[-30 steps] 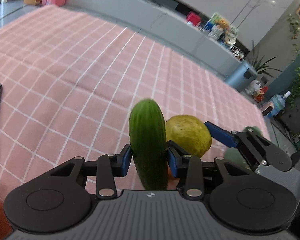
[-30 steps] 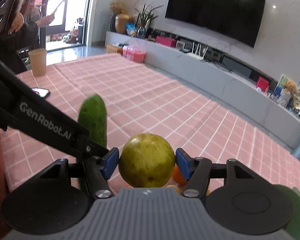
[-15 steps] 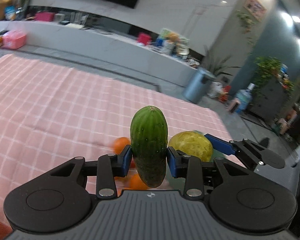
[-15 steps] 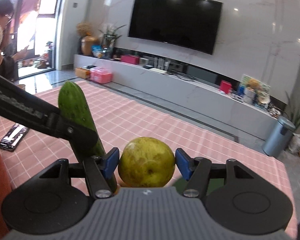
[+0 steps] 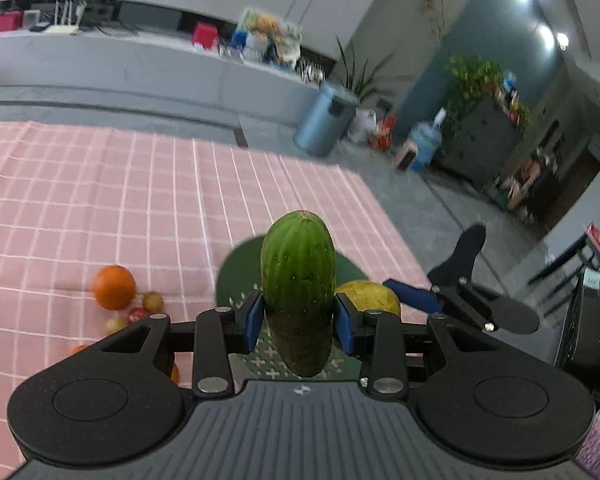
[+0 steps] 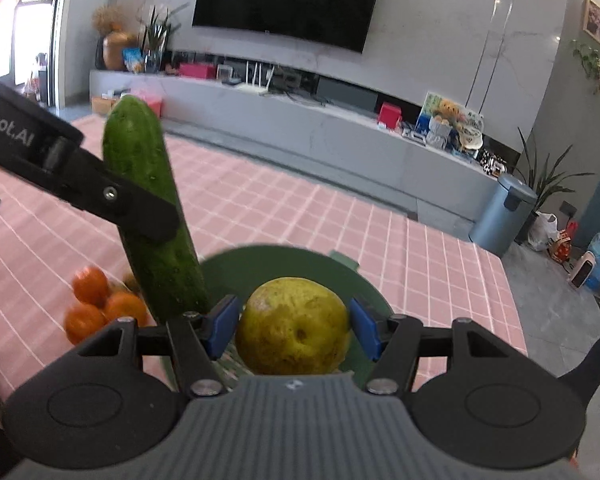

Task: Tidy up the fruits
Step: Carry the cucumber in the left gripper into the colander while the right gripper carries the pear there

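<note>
Both tools are carrying produce above the counter. Left tool [image 5: 298, 318] is clamping a cucumber [image 5: 298, 280] between its blue pads, gripping it near the lower end so that most of its length is sticking up and forward. Right tool [image 6: 292, 326] is closing on a yellow-green pear [image 6: 294, 326], the round fruit sitting between its pads with the right pad only just meeting the skin.

Below and ahead of both tools, a dark green bowl [image 6: 260, 260] is resting on the pink checked counter [image 5: 100, 200], and both fruits appear to be hovering over it or just short of its rim; how high above it cannot be told. To the left of the bowl, an orange [image 5: 114, 287] and several smaller fruits are lying loose on the cloth, so much of the sorting seems to be waiting.

Risks from here, as a judgement: the two tools are working very close together, and the left tool's arm is crossing in front of the right view, so a sideways move could knock one against the other. The cucumber, held low, could pivot or slide out if tilted. The pear is round and could roll free if the pads loosen early, landing on the rim and bouncing onto the counter.
</note>
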Motion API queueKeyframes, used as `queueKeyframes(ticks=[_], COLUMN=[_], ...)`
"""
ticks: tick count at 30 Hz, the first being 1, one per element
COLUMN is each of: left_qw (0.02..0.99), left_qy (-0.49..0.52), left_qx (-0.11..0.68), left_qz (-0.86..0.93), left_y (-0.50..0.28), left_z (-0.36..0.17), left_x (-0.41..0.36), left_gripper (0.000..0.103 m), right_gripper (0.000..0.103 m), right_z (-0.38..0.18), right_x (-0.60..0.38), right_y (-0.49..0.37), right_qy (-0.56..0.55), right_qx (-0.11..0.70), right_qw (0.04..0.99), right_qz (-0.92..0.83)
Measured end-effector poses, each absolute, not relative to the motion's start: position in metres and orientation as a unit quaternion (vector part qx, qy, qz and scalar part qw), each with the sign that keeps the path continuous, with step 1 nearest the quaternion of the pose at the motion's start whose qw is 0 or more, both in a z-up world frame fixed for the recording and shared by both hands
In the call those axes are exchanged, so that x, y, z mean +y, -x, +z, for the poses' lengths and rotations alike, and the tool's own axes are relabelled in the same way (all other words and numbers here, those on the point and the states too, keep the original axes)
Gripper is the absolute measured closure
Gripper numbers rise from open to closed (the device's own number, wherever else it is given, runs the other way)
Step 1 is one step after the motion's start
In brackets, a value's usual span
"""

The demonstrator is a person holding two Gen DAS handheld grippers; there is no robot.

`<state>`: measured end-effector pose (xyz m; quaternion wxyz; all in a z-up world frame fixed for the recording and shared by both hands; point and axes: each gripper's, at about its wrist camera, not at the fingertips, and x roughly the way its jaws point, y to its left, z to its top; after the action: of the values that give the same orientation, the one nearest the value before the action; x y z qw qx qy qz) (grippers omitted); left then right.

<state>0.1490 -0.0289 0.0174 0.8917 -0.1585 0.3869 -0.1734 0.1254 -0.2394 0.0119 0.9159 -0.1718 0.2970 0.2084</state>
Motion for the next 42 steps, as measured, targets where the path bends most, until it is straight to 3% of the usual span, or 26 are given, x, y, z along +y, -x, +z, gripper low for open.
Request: queueKeyframes(ticks=[14,31,35,42], left_qw=[0.848,0.859,0.864,0.868], left_qy=[0.14,0.11,0.079,0.075], left_qx=[0.479,0.473,0.468,0.459], left_qz=[-0.181,-0.165,-0.165,-0.176], left_y=[-0.183,-0.206,-0.199,-0.186], left_z=[-0.033,-0.042,-0.041,-0.031], left_x=[-0.048,-0.062,-0.067,-0.065], left_gripper=[0.061,0.058,0.051,0.036], right_gripper=[0.045,0.044,0.045,0.035], right_z=[-0.034,-0.051,-0.049,-0.04], right_x=[-0.219,-0.215,-0.208,-0.202], right_y=[-0.163,-0.191,-0.191,-0.18], right_qy=[0.24,0.228,0.25,0.296], right_qx=[0.359,0.399,0.389,0.368], right_qw=[0.868,0.859,0.86,0.859], right_qz=[0.244,0.224,0.215,0.197])
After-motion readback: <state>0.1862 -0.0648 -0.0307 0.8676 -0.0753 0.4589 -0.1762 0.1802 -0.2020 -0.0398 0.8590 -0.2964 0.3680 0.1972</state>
